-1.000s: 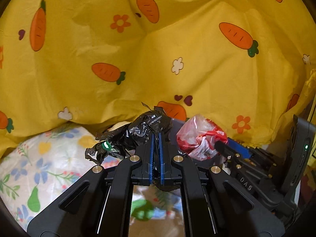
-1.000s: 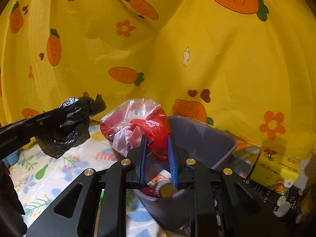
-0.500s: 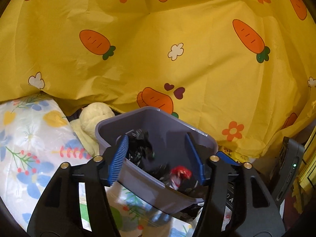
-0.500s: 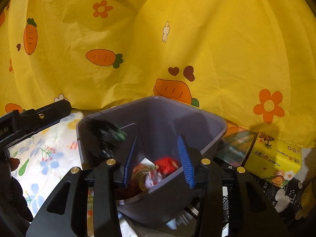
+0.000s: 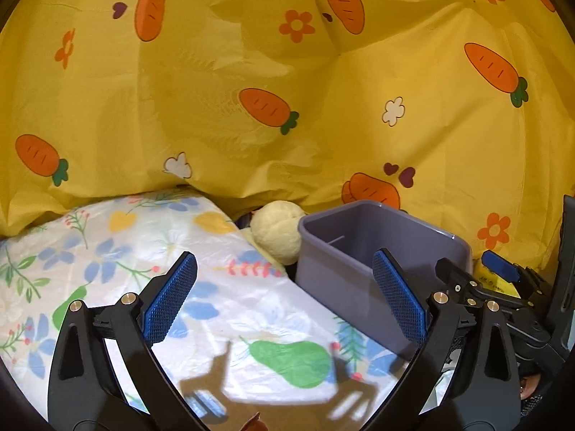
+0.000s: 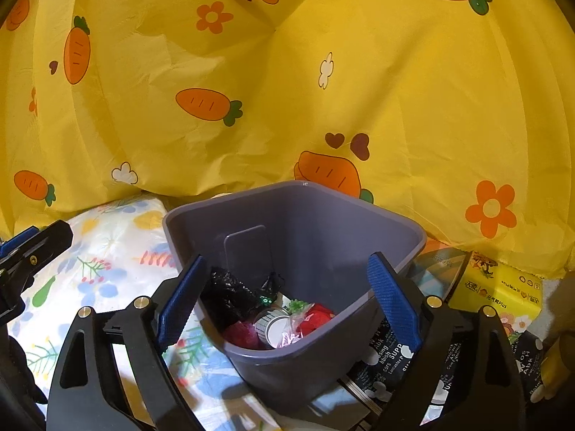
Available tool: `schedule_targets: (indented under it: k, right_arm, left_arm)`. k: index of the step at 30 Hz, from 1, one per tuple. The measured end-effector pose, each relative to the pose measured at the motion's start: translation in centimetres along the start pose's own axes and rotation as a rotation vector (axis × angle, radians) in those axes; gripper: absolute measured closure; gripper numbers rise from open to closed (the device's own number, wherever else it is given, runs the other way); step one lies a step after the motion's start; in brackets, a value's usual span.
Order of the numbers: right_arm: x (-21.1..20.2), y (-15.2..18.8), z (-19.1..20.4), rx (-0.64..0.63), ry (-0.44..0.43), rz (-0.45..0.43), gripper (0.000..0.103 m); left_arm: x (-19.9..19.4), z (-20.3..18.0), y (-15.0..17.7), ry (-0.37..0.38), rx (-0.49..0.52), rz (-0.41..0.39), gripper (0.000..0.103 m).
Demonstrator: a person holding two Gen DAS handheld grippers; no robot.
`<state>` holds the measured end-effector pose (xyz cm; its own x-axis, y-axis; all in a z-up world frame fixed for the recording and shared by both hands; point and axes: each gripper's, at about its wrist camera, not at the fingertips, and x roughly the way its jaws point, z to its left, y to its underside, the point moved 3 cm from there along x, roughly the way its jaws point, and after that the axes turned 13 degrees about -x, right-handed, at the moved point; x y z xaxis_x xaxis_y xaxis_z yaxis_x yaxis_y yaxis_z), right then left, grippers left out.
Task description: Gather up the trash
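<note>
Both tools stand released with nothing between their blue pads, and both have just been opening. Left tool hangs over the floral sheet that covers the surface, its jaws spread wide, with the grey bin just to its right and a cream plush ball touching the bin's far left corner. Right tool sits over the near rim of the grey bin, one pad on either side of the bin's front wall, neither clearly pressing on it. Inside the bin lies the trash: a crumpled black plastic bag against the left wall, a red wrapper toward the right, and a small round lidded cup between them. Behind everything hangs a yellow cloth printed with carrots and flowers. Right of the bin, a yellow tissue pack lies on a dark printed sheet.
</note>
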<state>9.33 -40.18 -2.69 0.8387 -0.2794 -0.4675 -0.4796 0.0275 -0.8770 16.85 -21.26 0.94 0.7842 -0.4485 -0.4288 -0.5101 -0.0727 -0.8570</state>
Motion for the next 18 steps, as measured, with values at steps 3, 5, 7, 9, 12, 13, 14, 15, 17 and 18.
schedule_targets:
  k: [3,5,7,9,12,13,14,15,17,18]
  right_arm:
    - [-0.6,0.0,1.3,-0.017,-0.007,-0.002,0.015]
    - [-1.2,0.0,2.0,-0.026,0.001,-0.008,0.015]
    - [-1.8,0.0,2.7,-0.036,0.006,-0.016,0.015]
    - [-2.7,0.1,3.6,-0.051,0.009,-0.026,0.015]
    - [-4.1,0.4,5.0,-0.077,0.007,-0.043,0.015]
    - [-4.5,0.6,5.5,-0.084,0.003,-0.046,0.015]
    - [-5.0,0.7,6.0,-0.089,-0.004,-0.051,0.015]
    - [-5.5,0.9,6.5,-0.093,-0.011,-0.055,0.015]
    - [-6.6,1.2,7.3,-0.096,-0.023,-0.063,0.015]
    - [-7.1,1.3,7.8,-0.095,-0.028,-0.067,0.015]
  left_arm:
    - [-1.8,1.7,-0.1,-0.039,-0.029,-0.020,0.006]
    - [-3.0,2.6,0.0,-0.053,-0.037,-0.036,0.006]
    - [-4.1,3.4,0.3,-0.077,-0.031,-0.045,0.006]
    - [-5.0,4.1,0.8,-0.113,-0.023,-0.042,0.006]
    - [-6.7,5.2,1.7,-0.145,-0.027,-0.039,0.006]
    - [-7.3,5.6,2.0,-0.146,-0.031,-0.041,0.006]
    - [-7.9,6.0,2.3,-0.151,-0.037,-0.047,0.006]
    - [-8.6,6.5,2.7,-0.161,-0.044,-0.054,0.006]
    - [-9.8,7.3,3.3,-0.176,-0.047,-0.064,0.006]
    - [-10.4,7.7,3.7,-0.194,-0.047,-0.070,0.006]
